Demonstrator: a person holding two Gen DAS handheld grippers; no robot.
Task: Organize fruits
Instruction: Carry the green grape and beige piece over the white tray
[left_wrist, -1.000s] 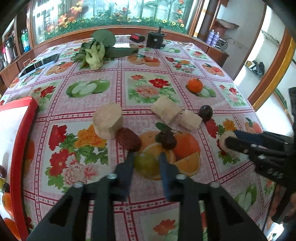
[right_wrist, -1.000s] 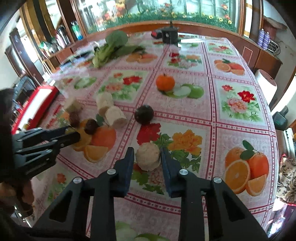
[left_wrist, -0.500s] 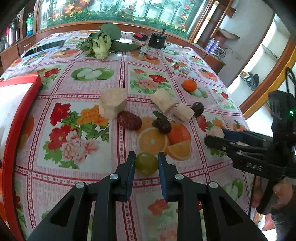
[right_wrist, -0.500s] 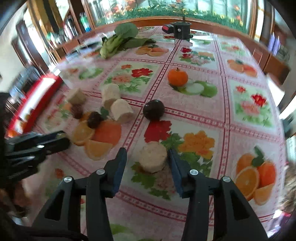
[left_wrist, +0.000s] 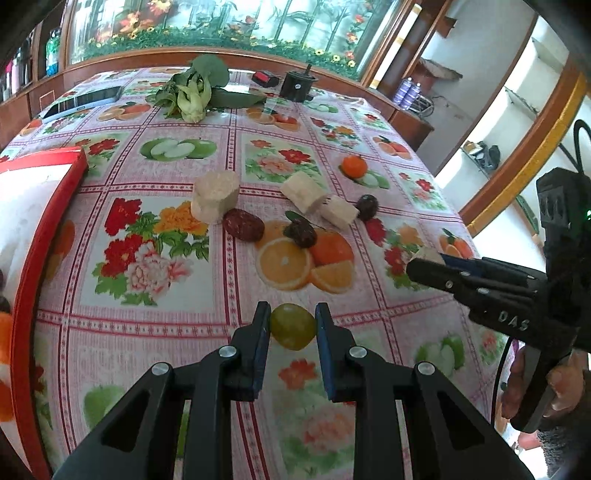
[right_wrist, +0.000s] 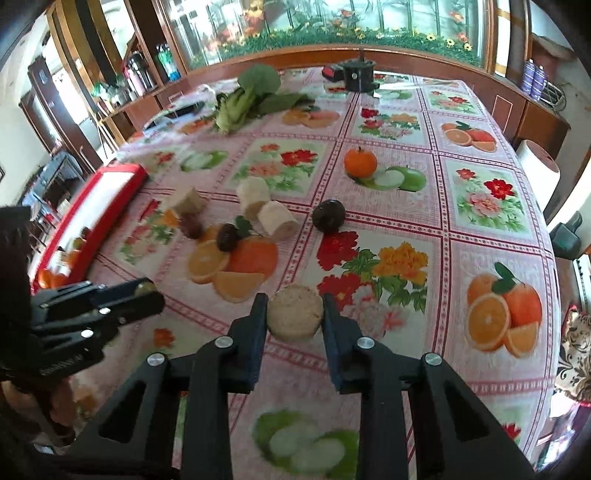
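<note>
Two pieces lifted clear of the cluster, ready for the tray

The small round green fruit (left_wrist: 292, 326) has been raised since a second ago and is clamped in the left gripper (left_wrist: 291, 328), lower centre. The pale round cut chunk (right_wrist: 294, 317) is now pinched by the right gripper (right_wrist: 294, 321); the red-rimmed tray (left_wrist: 51, 206) sits at left.

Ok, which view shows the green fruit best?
The left wrist view: the green fruit sits whole and sharp, centred in the left gripper. In the right wrist view only a sliver of it peeks out at that gripper's tip, at the left edge.
</note>
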